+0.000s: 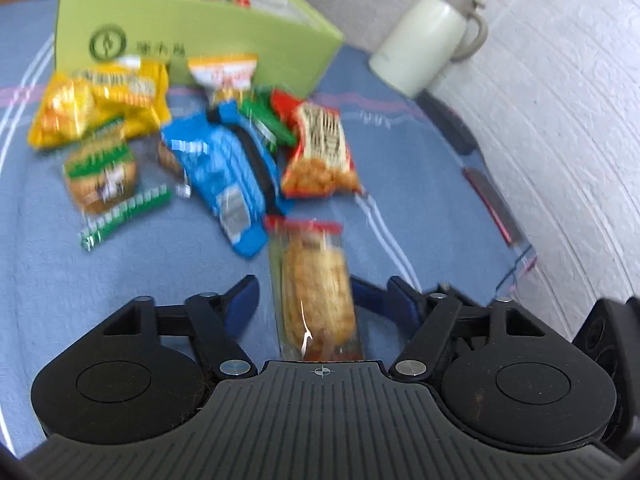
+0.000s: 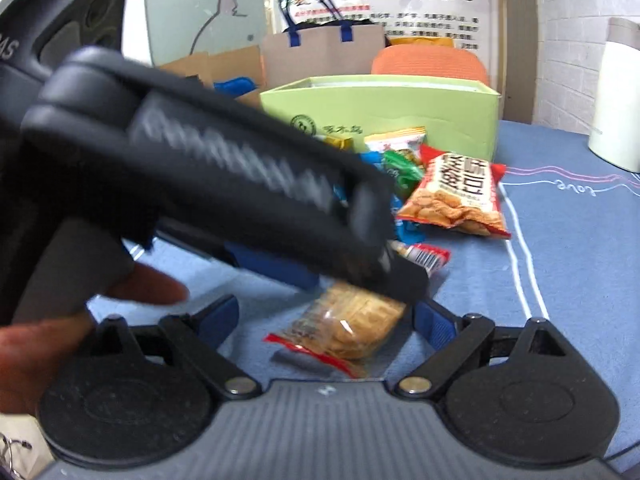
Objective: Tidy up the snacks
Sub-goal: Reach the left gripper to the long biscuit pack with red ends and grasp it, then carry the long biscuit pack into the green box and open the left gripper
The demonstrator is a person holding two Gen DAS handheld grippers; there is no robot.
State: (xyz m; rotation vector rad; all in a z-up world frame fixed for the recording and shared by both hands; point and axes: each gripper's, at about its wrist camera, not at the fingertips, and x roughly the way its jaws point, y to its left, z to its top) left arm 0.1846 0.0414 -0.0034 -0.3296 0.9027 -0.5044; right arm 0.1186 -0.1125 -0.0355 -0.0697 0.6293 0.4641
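Left wrist view: left gripper [image 1: 320, 292] jaws stand apart around a clear-wrapped cracker packet [image 1: 314, 300] lying on the blue cloth [image 1: 420, 200], pads not touching it. Right gripper [image 2: 324, 316] jaws stand wide around the same packet, gripping nothing. Beyond lie a blue packet [image 1: 228, 172], a red peanut bag [image 1: 320, 152], yellow bags [image 1: 100, 100], then the green box [image 1: 192, 36]

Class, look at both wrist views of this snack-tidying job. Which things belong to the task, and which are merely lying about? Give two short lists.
Part of the job:
clear-wrapped biscuit pack, lying between the open left gripper fingers
yellow snack bag
blue packet
red bean-snack bag
green box

Just lying about:
cream jug
paper bag with blue handles
wall poster
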